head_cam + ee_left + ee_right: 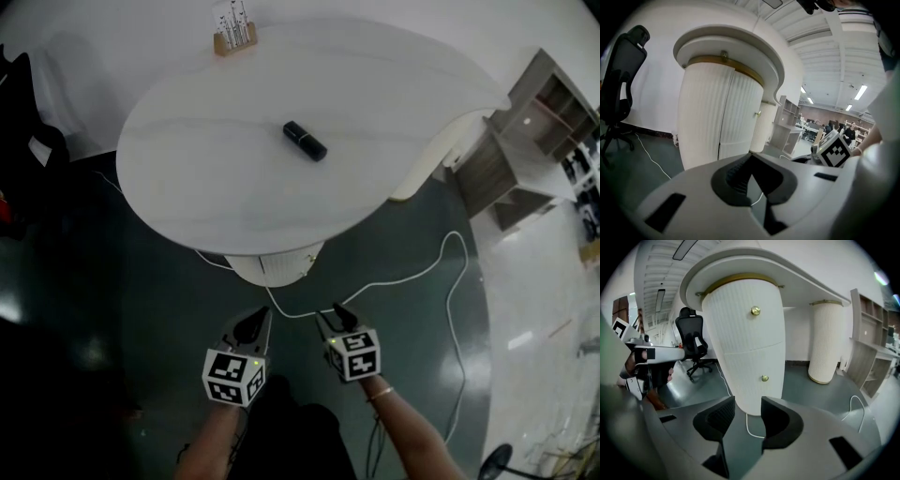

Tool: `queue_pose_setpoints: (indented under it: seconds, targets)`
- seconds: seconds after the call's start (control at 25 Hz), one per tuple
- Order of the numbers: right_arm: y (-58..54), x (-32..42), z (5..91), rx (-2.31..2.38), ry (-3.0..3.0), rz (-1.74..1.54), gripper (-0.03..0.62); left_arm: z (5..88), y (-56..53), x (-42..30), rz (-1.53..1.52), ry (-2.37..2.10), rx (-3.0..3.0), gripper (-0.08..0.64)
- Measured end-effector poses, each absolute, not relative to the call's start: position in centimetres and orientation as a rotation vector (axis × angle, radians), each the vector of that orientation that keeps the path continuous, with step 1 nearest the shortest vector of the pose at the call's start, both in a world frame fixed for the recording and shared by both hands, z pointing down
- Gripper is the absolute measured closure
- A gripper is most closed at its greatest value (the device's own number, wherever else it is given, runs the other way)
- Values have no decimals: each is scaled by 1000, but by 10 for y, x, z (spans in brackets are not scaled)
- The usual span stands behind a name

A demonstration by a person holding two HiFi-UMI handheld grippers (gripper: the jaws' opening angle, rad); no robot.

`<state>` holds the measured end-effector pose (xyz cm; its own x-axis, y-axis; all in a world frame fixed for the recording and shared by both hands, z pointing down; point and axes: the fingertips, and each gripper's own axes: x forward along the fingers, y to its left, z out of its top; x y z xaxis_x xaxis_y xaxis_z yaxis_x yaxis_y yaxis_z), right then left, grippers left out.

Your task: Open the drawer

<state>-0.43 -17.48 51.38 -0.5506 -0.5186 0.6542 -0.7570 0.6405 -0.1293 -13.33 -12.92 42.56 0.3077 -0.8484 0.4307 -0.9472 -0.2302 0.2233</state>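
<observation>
While both tools hang low over the dark floor (141, 281), short of the counter's near edge, the left tool (255, 323) has its jaws pressed together at the tips with nothing pinched; in the left gripper view the ribbed pads (733, 176) meet in a point. The right tool (330, 316) has its jaws spread; the gap in the right gripper view holds nothing, with only floor and a loop of white cable (403, 278) showing beyond it.

Straight ahead of the right tool stands the white fluted pedestal (736, 301) under the counter (216, 159); its upper drawer (740, 329) carries a brass knob (755, 311), and the lower drawer (745, 376) below the seam carries a second knob (764, 378); both fronts sit flush with the pedestal, shut, and neither tool touches them.

The cable runs across the floor from the pedestal's foot off to the right; a small black stick-shaped object (305, 141) lies near the middle of the counter; a wooden card stand (233, 28) sits at the counter's far edge. A black office chair (693, 345) stands left of the pedestal, a second fluted column (827, 341) to its right, and an open shelf unit (534, 141) beyond the counter's right edge.
</observation>
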Motion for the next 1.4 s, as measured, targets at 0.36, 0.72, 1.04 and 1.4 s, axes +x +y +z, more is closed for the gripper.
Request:
queue_pose_setpoints:
  seconds: [0.36, 0.72, 1.04, 1.4]
  targets:
    - [-202, -13, 630, 939, -2256, 499, 431, 526, -160, -138, 307, -1600, 2184, 558]
    - [-241, -33, 721, 977, -2258, 478, 431, 604, -178, -143, 310, -1606, 2194, 558]
    - [-275, -45, 777, 956, -2248, 430, 431, 656, -186, -146, 312, -1622, 2189, 558]
    - [-302, -61, 808, 920, -2221, 377, 431, 676, -191, -155, 325, -1625, 2164, 558]
